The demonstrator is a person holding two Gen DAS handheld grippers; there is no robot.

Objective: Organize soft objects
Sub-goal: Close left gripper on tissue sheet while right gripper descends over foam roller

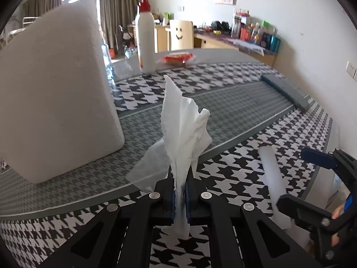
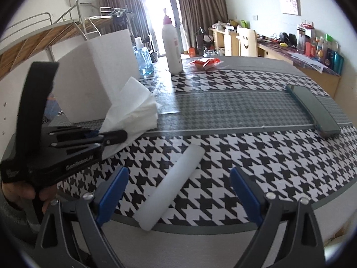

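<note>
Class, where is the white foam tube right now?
The white foam tube lies on the houndstooth table's near edge, between the open right gripper's fingers.

The white foam block point(image 1: 55, 93) hides most of the blue water bottle point(image 1: 108, 64); the foam roll's point(image 2: 169, 187) near end overhangs the table edge; desk clutter point(image 1: 252, 31) is too small to identify

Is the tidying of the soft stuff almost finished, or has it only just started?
Only just started, it looks. Nothing seems put away yet. In hand: the left gripper is pinched shut on the white tissue. Still left: the white foam roll lies on the table between the open right gripper fingers, and the big white foam block stands untouched.
</note>
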